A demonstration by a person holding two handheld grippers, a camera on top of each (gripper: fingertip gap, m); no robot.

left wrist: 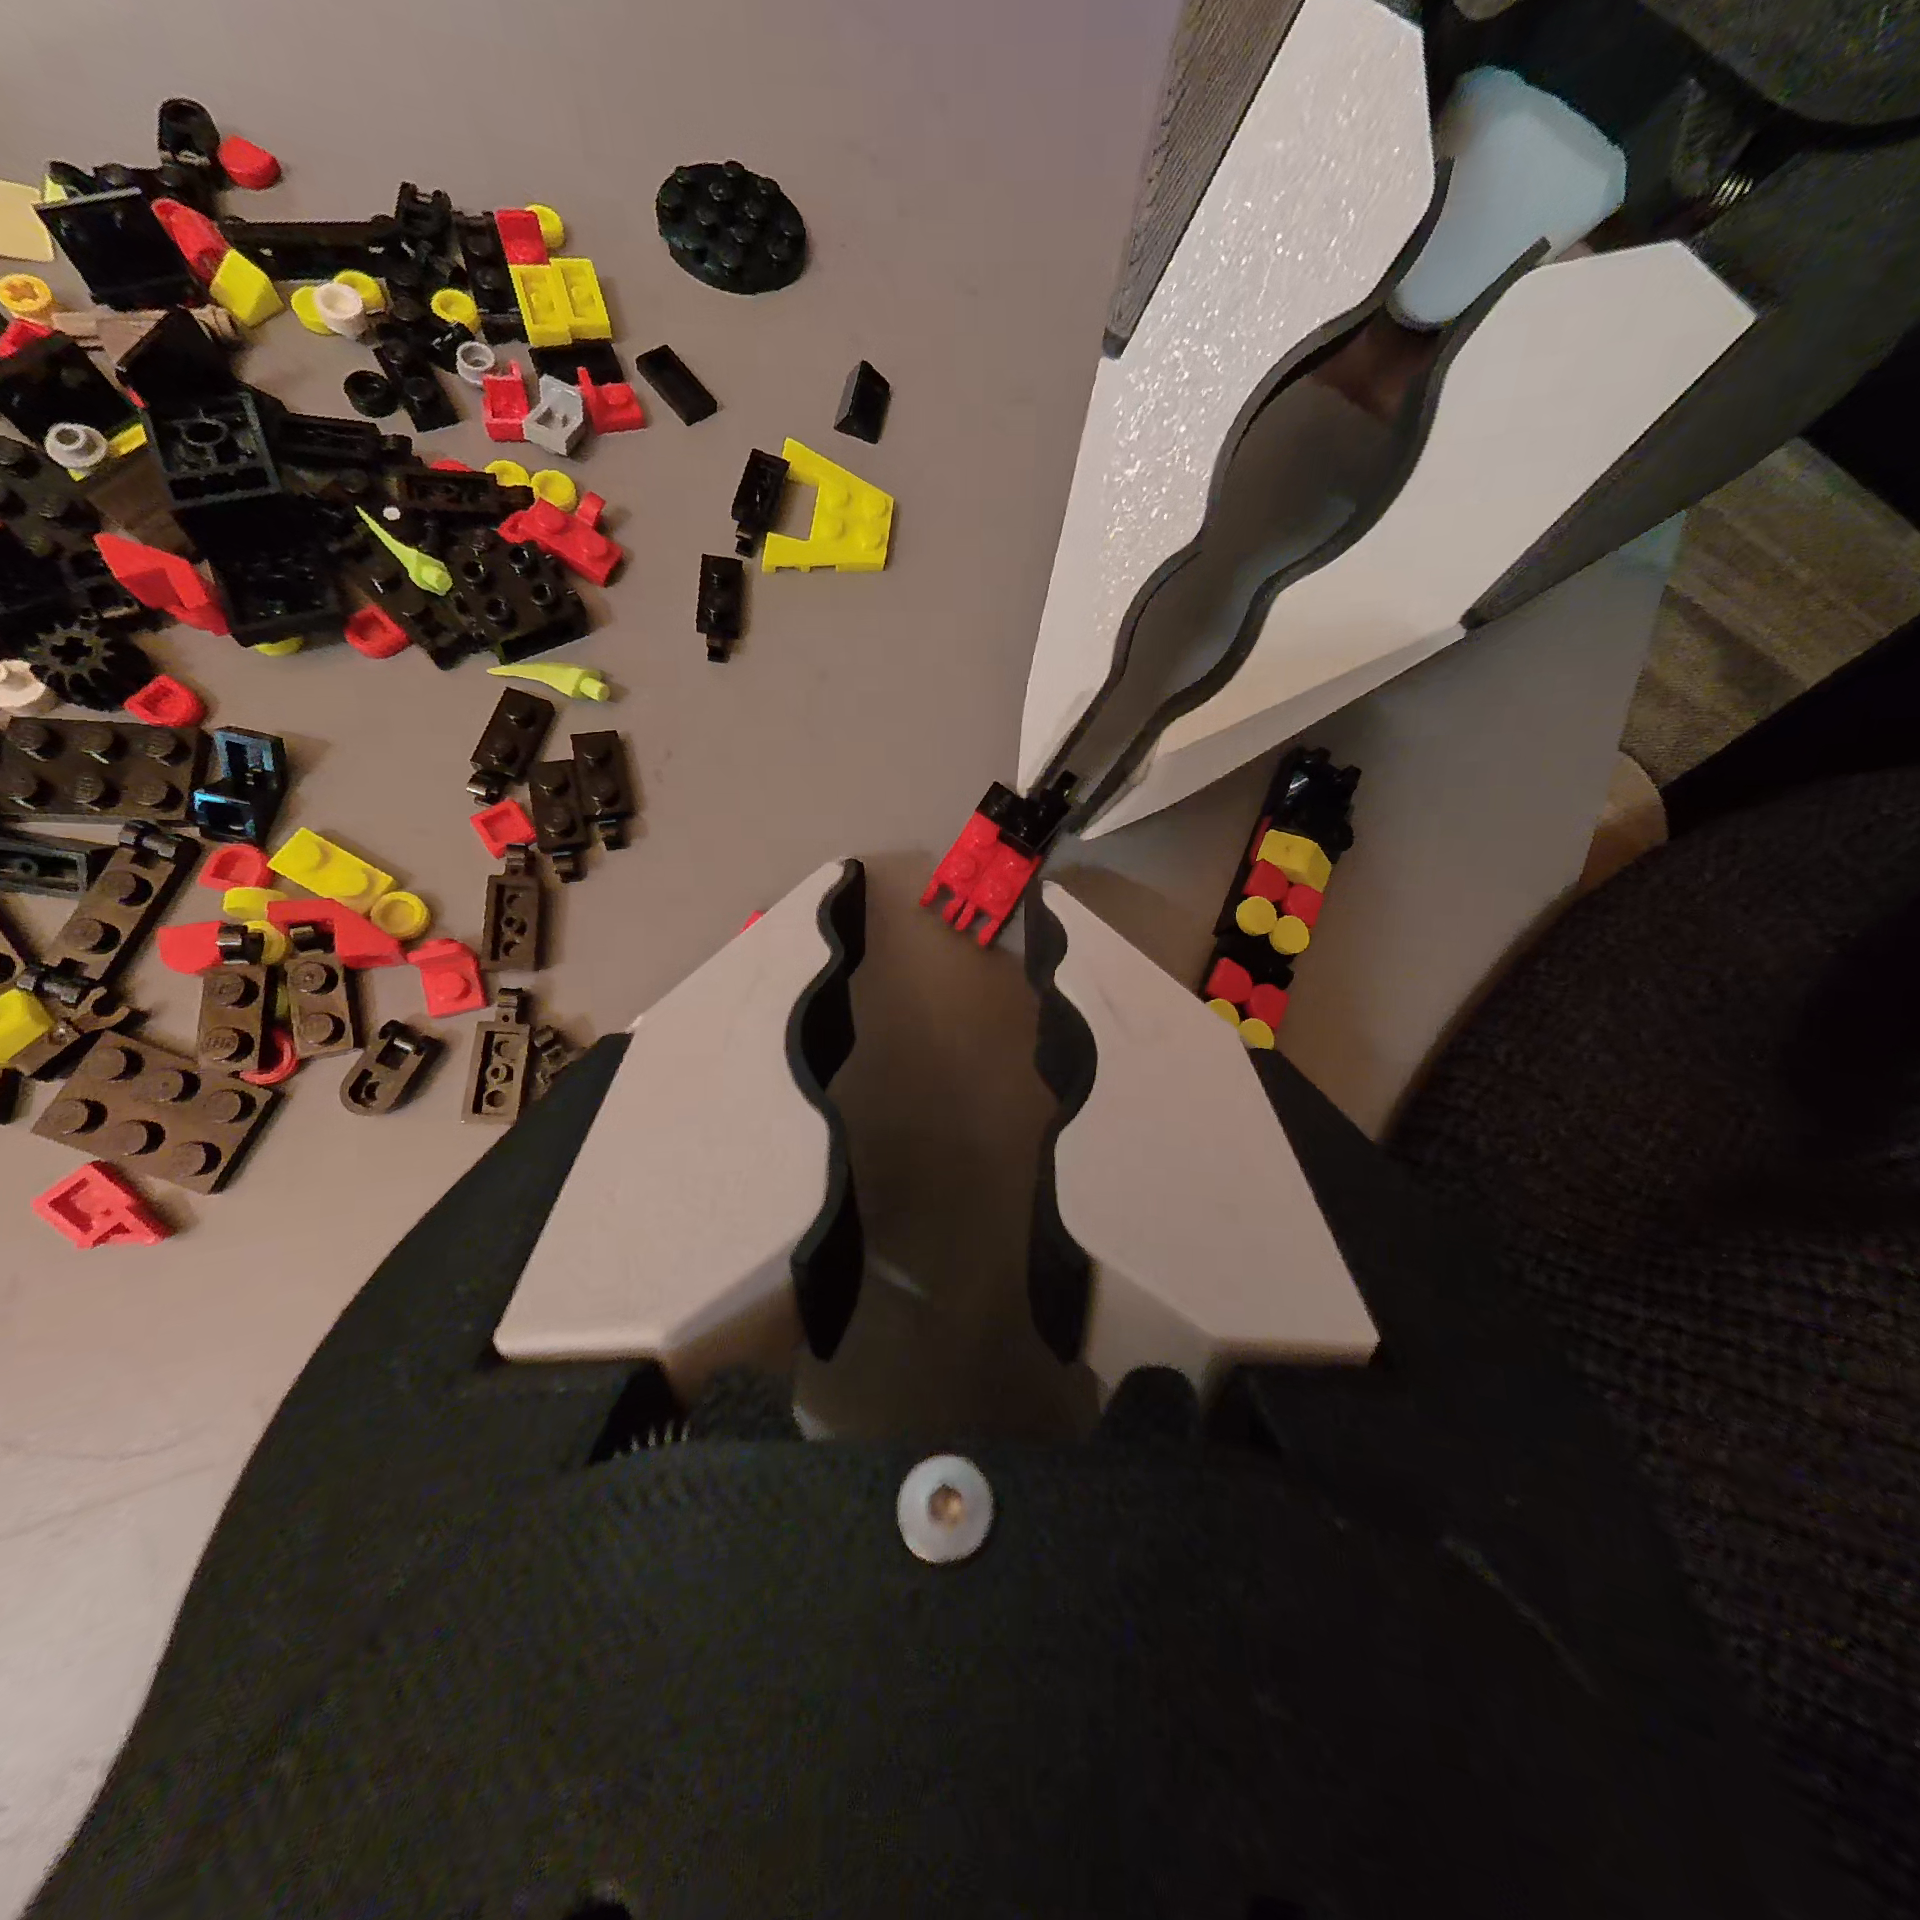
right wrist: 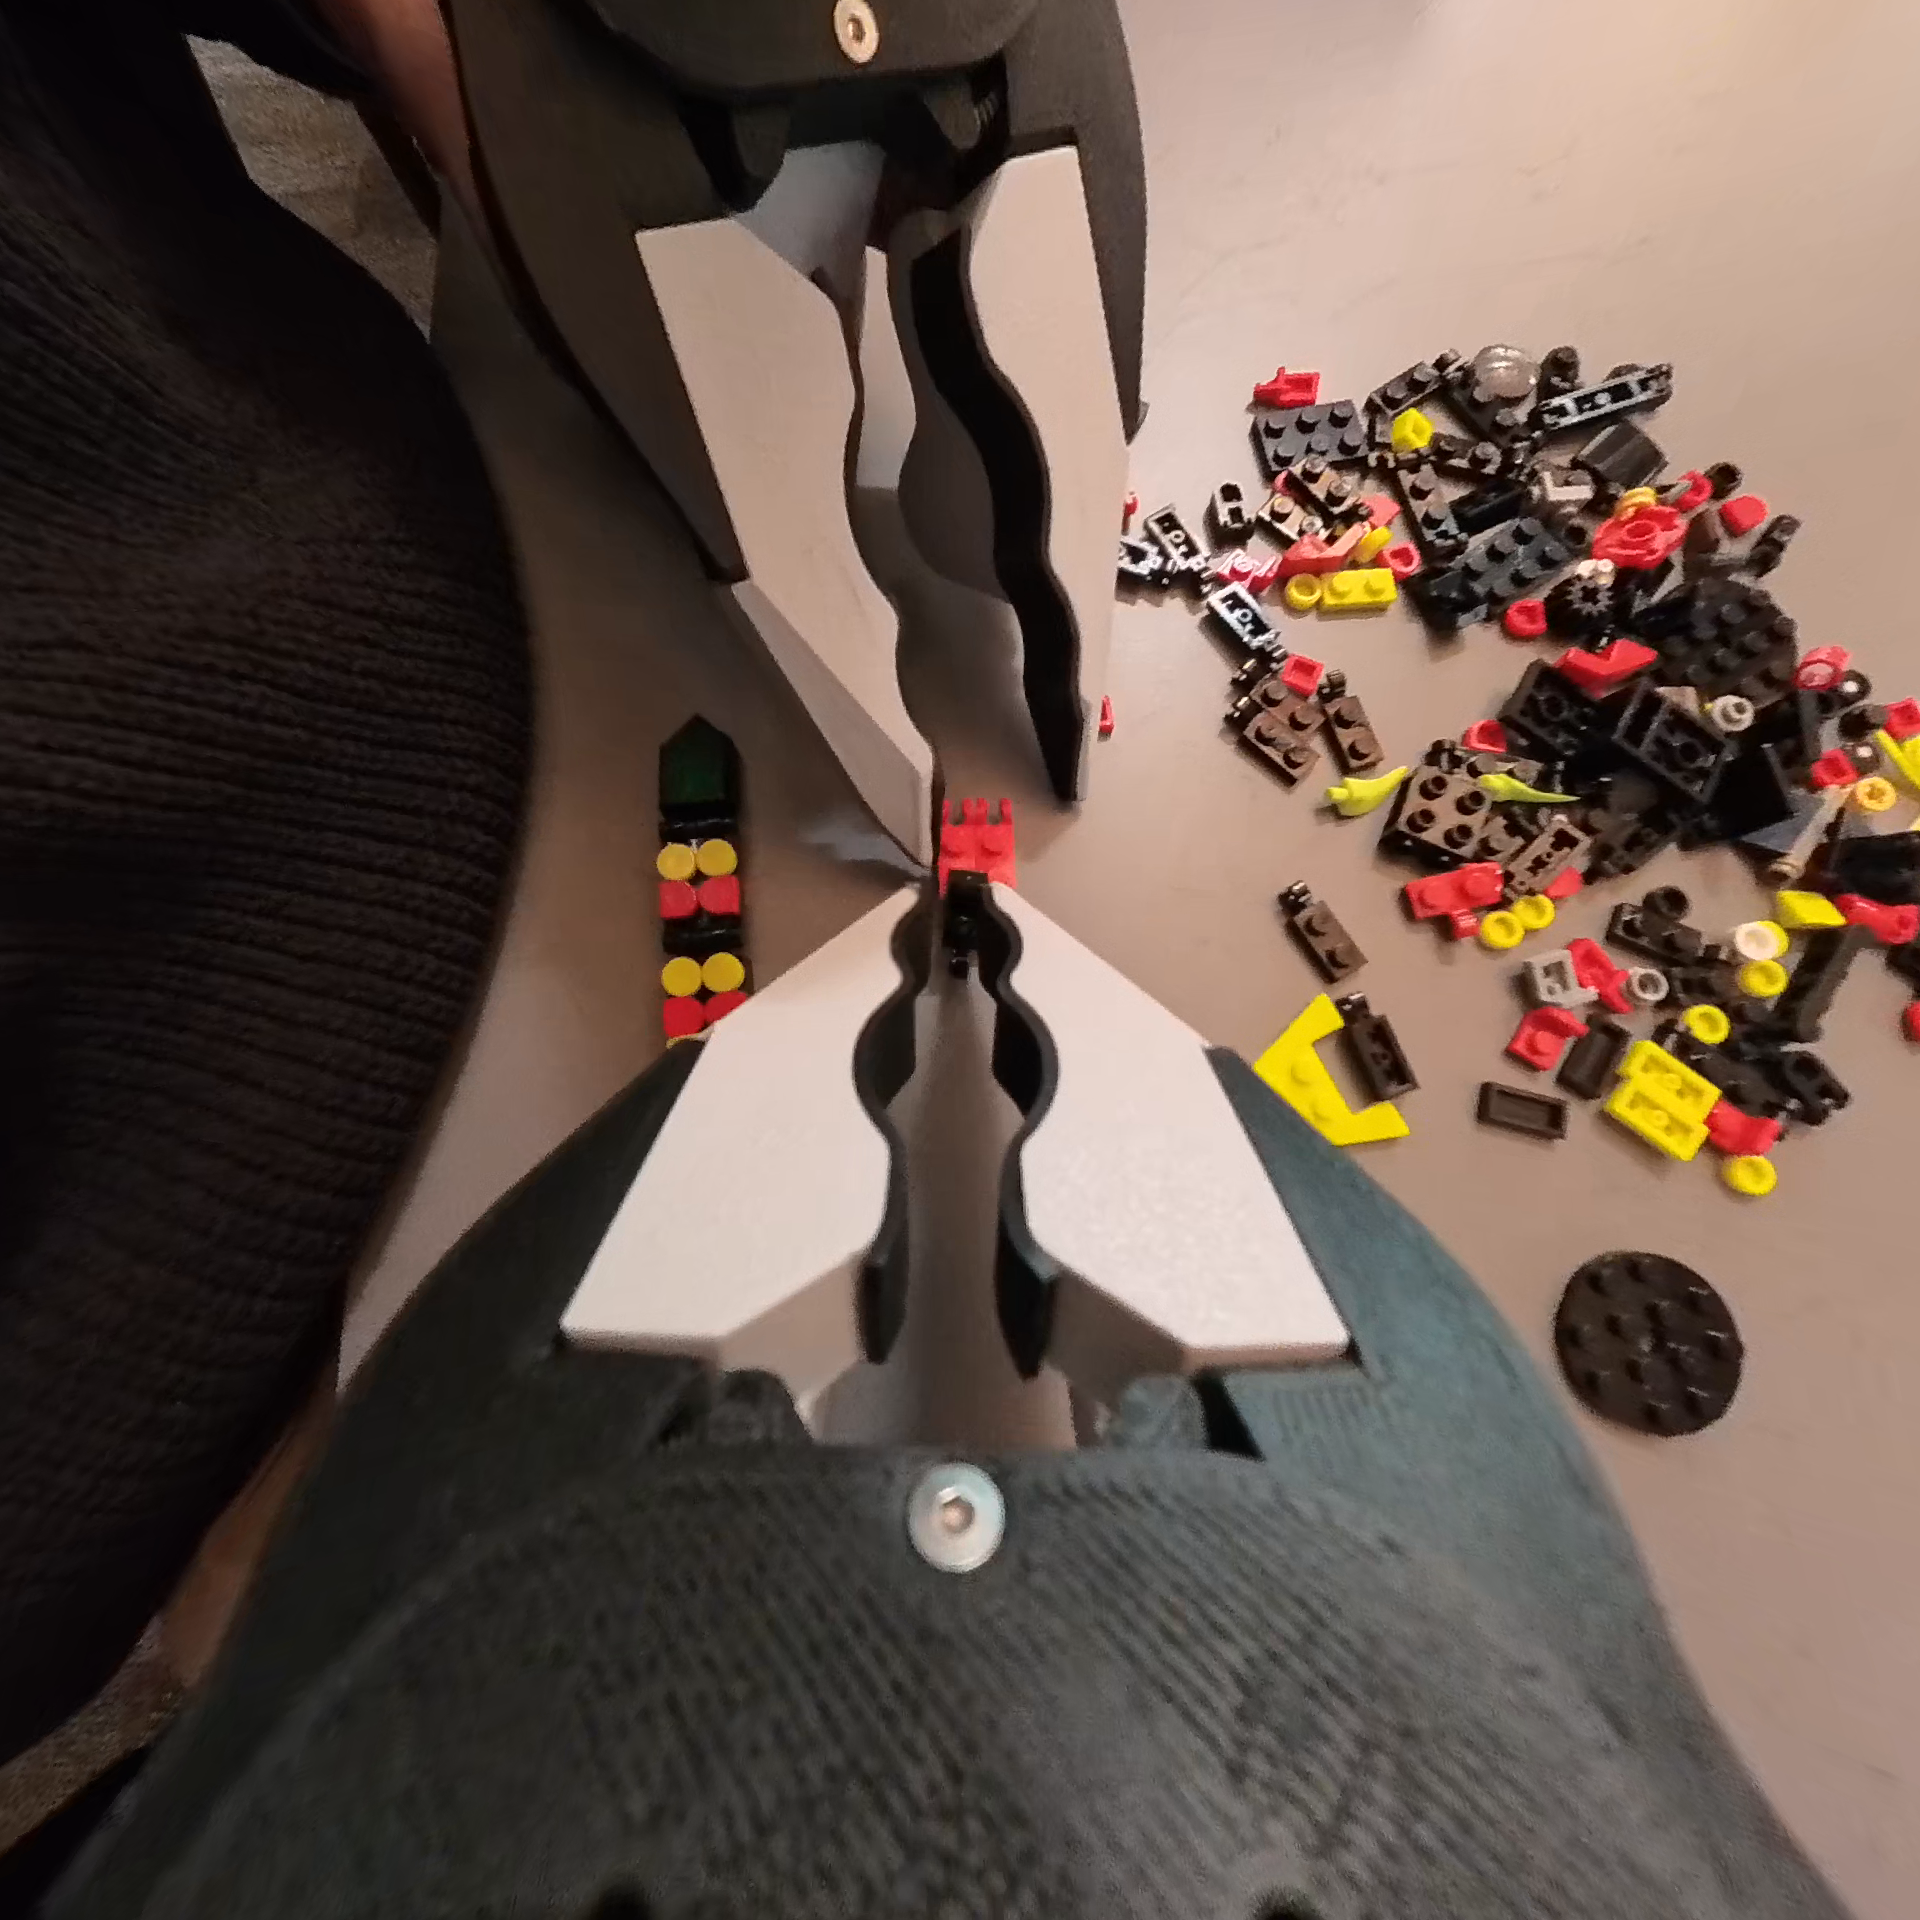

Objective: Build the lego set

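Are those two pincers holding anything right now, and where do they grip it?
The right hand-held gripper pinches a small red-and-black piece by its black end. The left hand-held gripper is open around the red end, holding nothing.

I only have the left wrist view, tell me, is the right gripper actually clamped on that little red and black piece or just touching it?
Observer: Clamped. In the right wrist view the right gripper is shut on the black end of the red and black piece, and the red half sticks out past its tips.
Operator: Is my gripper lined up with it?
Observer: The left gripper is open, and the red pronged end sits at the mouth of the gap between its tips.
Operator: What is on the far end of the striped strip?
Observer: The striped strip ends in a dark pointed piece with a green tint.
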